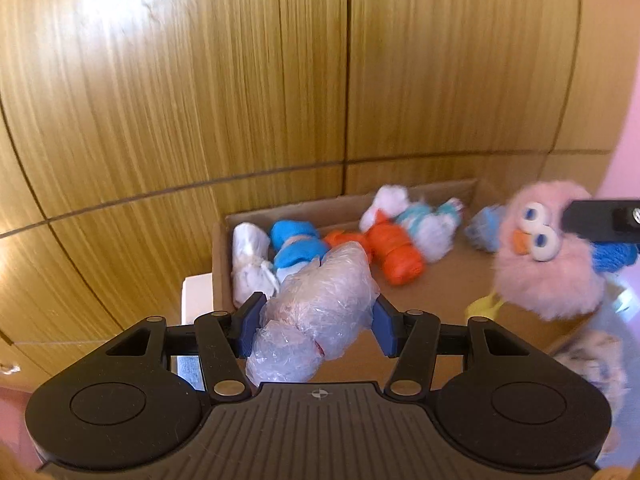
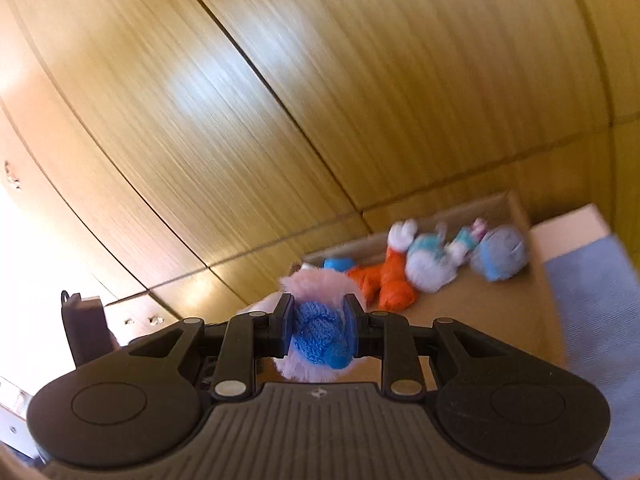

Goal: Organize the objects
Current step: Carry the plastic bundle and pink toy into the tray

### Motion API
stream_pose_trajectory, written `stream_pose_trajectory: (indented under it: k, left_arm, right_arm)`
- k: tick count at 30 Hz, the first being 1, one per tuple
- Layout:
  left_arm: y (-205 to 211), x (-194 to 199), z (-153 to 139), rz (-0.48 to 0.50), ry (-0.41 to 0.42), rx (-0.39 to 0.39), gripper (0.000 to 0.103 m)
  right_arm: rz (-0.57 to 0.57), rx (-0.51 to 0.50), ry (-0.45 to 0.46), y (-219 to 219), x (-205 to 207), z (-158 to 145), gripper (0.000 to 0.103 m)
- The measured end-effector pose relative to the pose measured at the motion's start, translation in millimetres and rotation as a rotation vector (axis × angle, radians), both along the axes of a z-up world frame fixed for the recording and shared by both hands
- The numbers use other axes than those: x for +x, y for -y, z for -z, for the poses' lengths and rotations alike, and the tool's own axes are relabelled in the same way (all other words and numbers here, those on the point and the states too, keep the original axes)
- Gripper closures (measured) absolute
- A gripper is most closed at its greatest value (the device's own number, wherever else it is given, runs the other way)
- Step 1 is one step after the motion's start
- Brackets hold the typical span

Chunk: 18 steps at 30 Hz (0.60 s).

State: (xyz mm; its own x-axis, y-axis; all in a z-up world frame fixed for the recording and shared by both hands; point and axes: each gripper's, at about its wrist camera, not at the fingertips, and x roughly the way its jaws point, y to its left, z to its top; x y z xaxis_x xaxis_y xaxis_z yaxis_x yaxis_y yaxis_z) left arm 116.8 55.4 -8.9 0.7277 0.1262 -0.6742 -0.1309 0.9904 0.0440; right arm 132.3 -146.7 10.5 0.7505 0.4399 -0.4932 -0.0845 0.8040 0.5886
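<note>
Wood-grain panelling [image 1: 200, 100], honey-coloured and split by dark seams into tall doors, fills the far side of both views and catches soft patches of light. Below it, against the panels, sits an open cardboard box [image 1: 222, 256] with low brown walls; its floor shows bare toward the near right. A white block [image 2: 568, 226] with a blue cloth [image 2: 592, 312] lying over it stands just right of the box in the right wrist view. Along the far wall of the box lie several wrapped bundles: a white one [image 1: 250, 258] at the left, a blue one [image 1: 294, 246], an orange one [image 1: 394, 256], a white-and-teal one [image 1: 430, 226] and a pale blue one [image 1: 486, 232] toward the right. The left gripper [image 1: 316, 322] hangs above the near left corner of the box, its blue pads closed partway on a bundle in clear crinkled plastic [image 1: 320, 304]. The right gripper [image 2: 318, 322] is clamped tight on the blue knitted part [image 2: 316, 336] of a pink fluffy toy [image 1: 548, 256] with big eyes and an orange beak, which hangs over the right side of the box.
</note>
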Motion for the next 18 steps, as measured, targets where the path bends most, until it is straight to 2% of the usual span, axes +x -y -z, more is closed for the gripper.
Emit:
stream_pose_trajectory:
  k: [4,9,18]
  left_arm:
    - [-6,9,21,-0.003,-0.031,0.036,0.041]
    - [-9,15,40,0.013,-0.059,0.12,0.041]
    - [-12,17,51,0.038,-0.048,0.182,0.037]
  right_arm:
    - [-0.019,-0.013,-0.068,-18,35,24,0.08]
    - [-0.032,-0.066,-0.147,-40,72,48,0.08]
    - [-0.055,-0.105,-0.193,-65,94,65,0.08]
